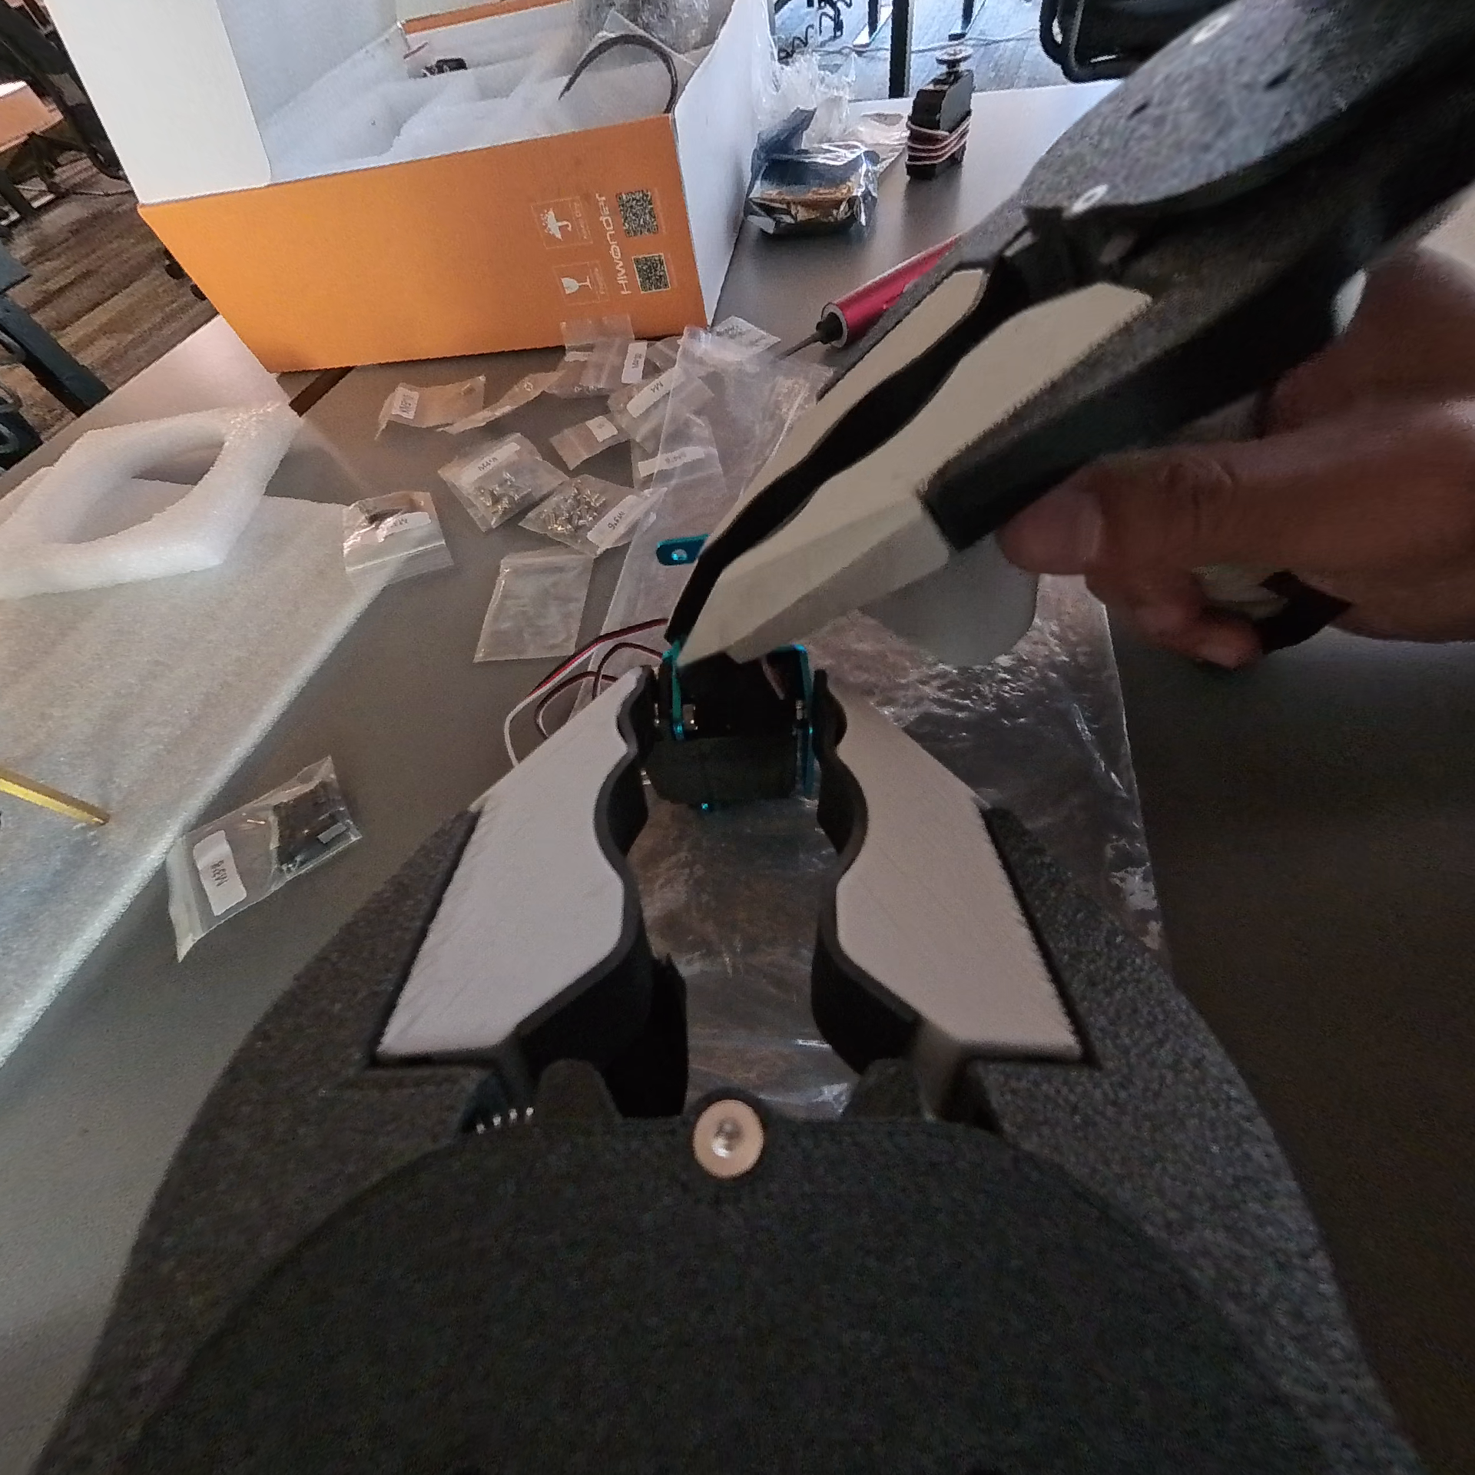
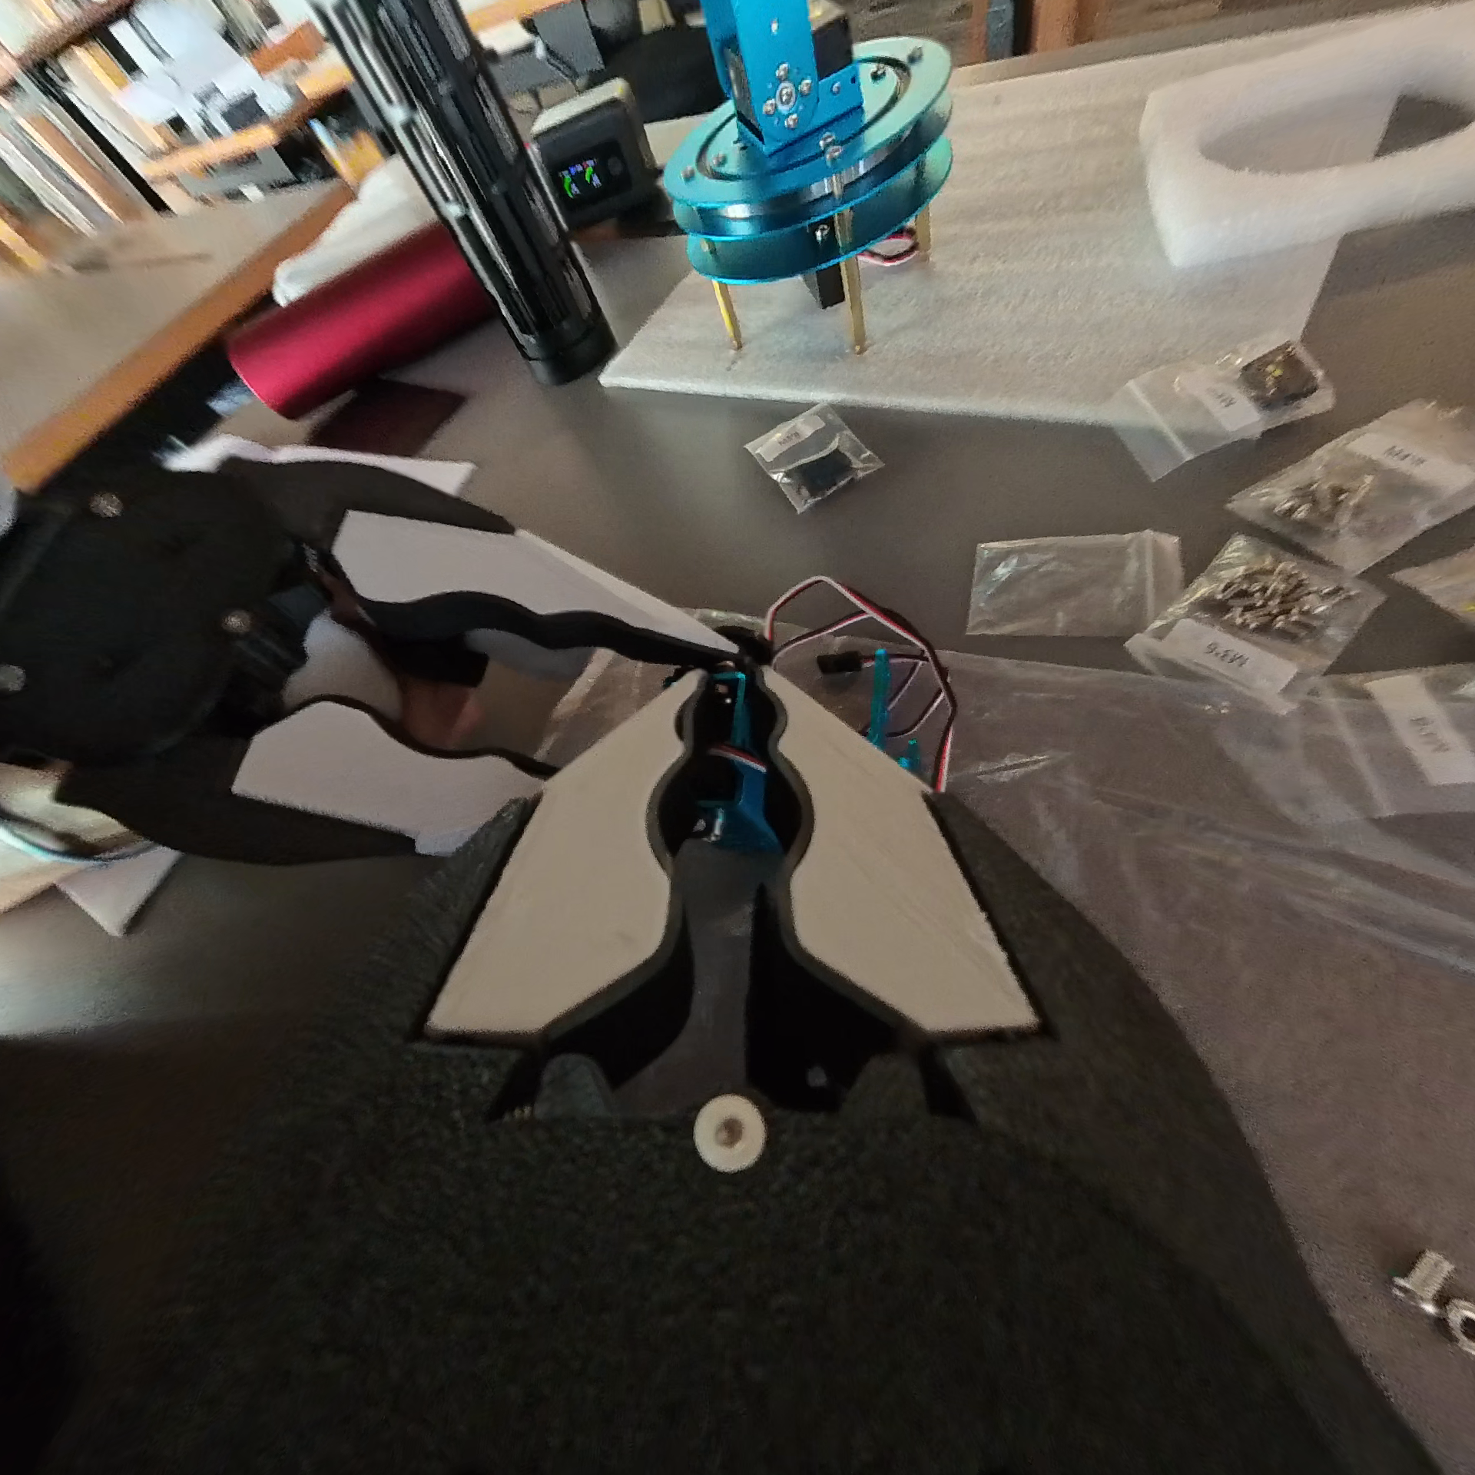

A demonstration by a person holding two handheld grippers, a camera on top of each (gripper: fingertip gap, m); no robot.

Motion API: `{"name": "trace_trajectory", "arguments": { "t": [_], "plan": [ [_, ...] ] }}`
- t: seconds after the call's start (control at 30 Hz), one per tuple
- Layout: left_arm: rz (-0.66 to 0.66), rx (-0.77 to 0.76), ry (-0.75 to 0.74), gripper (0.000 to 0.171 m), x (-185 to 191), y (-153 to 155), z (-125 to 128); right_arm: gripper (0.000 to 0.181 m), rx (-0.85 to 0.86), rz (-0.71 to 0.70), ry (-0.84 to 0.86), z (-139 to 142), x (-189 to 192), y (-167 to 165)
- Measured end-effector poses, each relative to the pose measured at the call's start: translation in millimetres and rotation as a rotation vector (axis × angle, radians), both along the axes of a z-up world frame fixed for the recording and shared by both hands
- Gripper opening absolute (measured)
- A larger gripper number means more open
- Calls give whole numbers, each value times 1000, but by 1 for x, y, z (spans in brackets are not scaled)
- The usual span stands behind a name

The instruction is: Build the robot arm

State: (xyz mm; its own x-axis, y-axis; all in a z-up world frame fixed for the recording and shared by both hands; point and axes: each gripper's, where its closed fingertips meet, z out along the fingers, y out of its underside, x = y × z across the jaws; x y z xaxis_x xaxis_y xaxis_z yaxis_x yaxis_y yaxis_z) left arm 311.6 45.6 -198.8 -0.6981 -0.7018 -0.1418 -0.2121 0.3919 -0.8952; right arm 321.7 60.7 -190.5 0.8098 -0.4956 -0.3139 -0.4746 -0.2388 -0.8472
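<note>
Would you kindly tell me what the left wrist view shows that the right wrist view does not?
Only the left wrist view shows the orange cardboard box and red-handled screwdriver. Only the right wrist view shows the blue round metal turntable base. Both show the left gripper and right gripper clamped on the black servo in its blue bracket.

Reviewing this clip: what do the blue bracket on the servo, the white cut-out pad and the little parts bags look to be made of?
Blue bracket: likely anodised metal, with a bright metallic sheen and thin, crisp edges. White cut-out pad: soft packing foam, matte with a pebbly surface. Parts bags: thin clear plastic film, glossy and wrinkled, the screws showing through.
</note>
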Motion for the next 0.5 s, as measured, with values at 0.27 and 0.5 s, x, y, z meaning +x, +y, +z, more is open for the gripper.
{"name": "trace_trajectory", "arguments": {
  "t": [0.27, 0.5],
  "plan": [
    [-8, -3, 4, 40, 0, -1, 0, 0, 87, 11, 76, 2, 1, -3],
    [-6, -4, 5, 39, 0, -1, 0, 8, 86, 29, 40, 5, -3, -2]
  ]
}}
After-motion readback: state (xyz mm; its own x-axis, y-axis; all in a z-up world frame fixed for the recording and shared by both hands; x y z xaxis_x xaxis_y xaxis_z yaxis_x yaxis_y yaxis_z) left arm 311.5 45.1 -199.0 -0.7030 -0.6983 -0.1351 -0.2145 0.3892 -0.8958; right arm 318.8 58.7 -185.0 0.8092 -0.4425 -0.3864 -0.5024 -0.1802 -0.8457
